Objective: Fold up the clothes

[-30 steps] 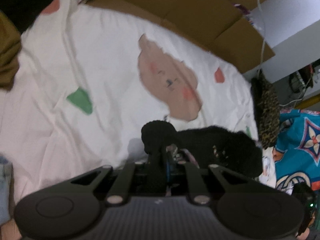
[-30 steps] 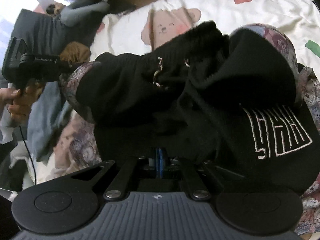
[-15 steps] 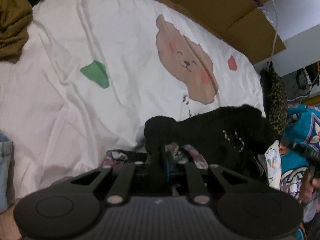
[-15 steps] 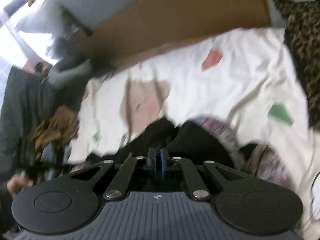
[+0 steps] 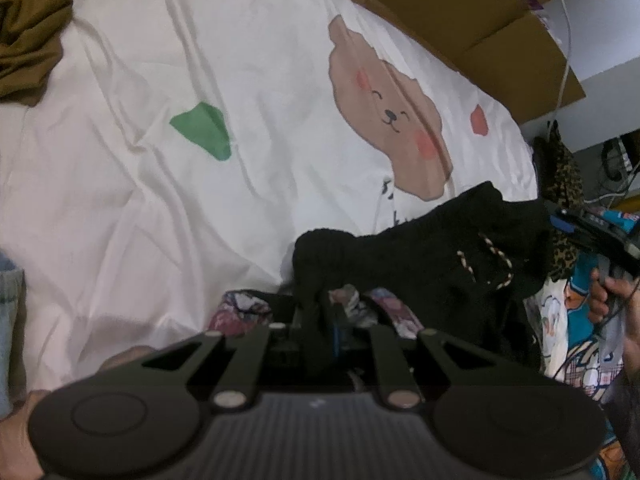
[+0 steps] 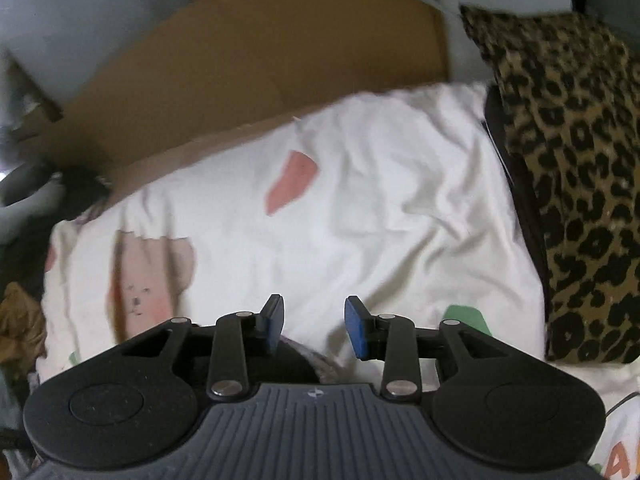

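Black knit garment (image 5: 420, 256) pinched in my left gripper (image 5: 320, 316); right gripper (image 6: 314, 322) opening, empty.
Held one-sided above the sheet (image 5: 200, 80)'s near edge, I think it could sag and unfold.

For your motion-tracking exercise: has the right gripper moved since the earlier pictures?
Yes. The right gripper has swung off the black garment toward the leopard-print cushion, jaws opening with nothing between them.
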Demonstrator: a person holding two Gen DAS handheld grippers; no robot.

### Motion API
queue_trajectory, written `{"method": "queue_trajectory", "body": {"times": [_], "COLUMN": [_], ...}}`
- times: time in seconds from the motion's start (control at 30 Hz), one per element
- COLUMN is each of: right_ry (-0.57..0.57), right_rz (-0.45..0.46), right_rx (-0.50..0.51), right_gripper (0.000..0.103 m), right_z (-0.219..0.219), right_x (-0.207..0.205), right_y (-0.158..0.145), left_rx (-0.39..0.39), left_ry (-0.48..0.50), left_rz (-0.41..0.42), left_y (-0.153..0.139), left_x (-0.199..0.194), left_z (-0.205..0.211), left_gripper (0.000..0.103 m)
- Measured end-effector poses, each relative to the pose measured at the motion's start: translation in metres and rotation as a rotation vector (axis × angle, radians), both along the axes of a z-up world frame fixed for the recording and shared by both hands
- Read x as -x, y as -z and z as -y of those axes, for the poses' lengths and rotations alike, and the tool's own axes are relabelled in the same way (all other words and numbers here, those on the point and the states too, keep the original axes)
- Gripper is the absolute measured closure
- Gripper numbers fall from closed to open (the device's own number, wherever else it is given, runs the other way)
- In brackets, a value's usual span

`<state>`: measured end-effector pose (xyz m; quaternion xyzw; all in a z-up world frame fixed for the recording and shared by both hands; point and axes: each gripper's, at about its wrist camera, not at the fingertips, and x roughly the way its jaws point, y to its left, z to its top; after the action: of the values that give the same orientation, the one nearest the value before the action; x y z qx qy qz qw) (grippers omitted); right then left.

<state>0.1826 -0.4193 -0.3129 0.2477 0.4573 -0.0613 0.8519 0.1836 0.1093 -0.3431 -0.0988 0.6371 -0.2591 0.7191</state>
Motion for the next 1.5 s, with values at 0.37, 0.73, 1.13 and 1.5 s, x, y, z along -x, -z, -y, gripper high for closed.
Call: {"method": "queue_trajectory", "body": {"times": [0.37,0.73,1.13,1.5], "right_ry": [-0.108,-0.453,-0.511,-0.253], "right_rz": [-0.080,-0.002,-0.004,0.023], "right_rx": [-0.062,-0.118,-0.088,-0.037], "right_gripper": [0.058,0.100,0.094,0.054], "right_z": [-0.047,-0.107,-0.125,-0.076], "right_x": [0.001,0.050,0.060,0.026], "right_y": [0.023,-0.010,-0.023,-0.043], "left_rx": [-0.003,0.061,-0.007,-0.007], "left_ry": [-0.011,-0.050,-0.052,-0.061], "left_rz": [0.010,0.109,0.059,0.034], "left_y": [-0.001,-0.031,-0.010,-0.003], "left_x": [-0.002,-0.013,-0.013,-0.014], "left_z": [-0.002,-0.008,-0.009,-0.014], "left_gripper": [0.091,0.092,0.092,0.091]}}
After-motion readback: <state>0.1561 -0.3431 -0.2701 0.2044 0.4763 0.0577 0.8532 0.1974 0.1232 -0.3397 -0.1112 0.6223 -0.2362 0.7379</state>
